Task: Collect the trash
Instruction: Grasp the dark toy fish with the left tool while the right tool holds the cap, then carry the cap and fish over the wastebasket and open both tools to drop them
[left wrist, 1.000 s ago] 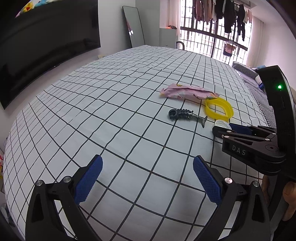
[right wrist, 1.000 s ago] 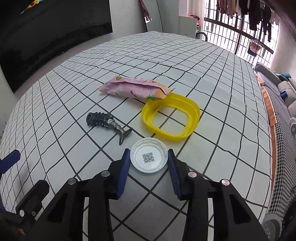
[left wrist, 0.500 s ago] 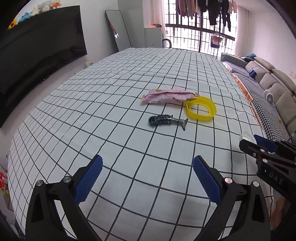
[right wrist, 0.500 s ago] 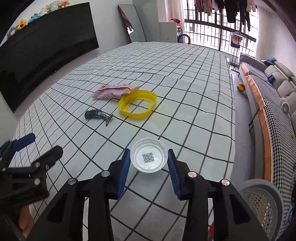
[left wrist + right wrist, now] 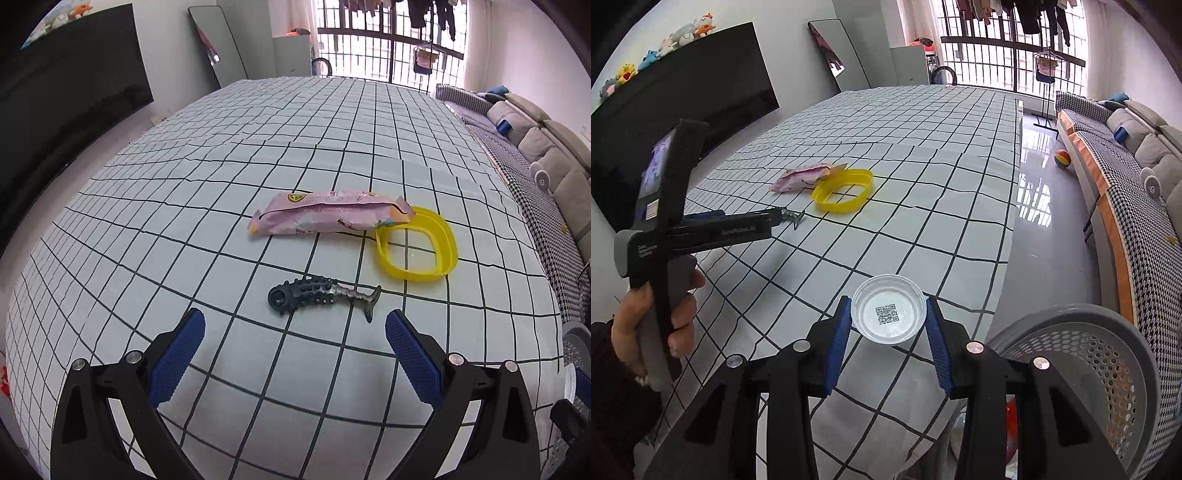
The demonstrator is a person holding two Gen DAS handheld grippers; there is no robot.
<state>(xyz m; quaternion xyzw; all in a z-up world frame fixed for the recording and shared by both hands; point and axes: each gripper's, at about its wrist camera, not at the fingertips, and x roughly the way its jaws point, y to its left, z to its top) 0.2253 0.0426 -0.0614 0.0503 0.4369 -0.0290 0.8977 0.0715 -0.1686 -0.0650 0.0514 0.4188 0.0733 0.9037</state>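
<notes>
My right gripper [image 5: 888, 326] is shut on a clear round plastic lid [image 5: 888, 314] with a QR code, held above the table's right edge beside a grey mesh trash basket [image 5: 1082, 354]. My left gripper [image 5: 293, 338] is open and empty, just short of a dark fish-shaped toy [image 5: 317, 295]. Beyond the toy lie a pink snack wrapper [image 5: 325, 216] and a yellow plastic ring lid [image 5: 417, 245]. In the right wrist view the left gripper [image 5: 783, 218] points at the toy, with the wrapper [image 5: 801, 177] and yellow lid [image 5: 844, 190] behind.
The table wears a white checked cloth [image 5: 184, 206]. A sofa [image 5: 1137, 147] runs along the right wall, with a ball [image 5: 1063, 158] on the floor. A black TV [image 5: 701, 122] hangs at left. A mirror [image 5: 834, 51] leans at the back.
My right gripper has carried the clear lid back and right, off the table edge toward the basket. My left gripper has moved forward, closer to the fish toy.
</notes>
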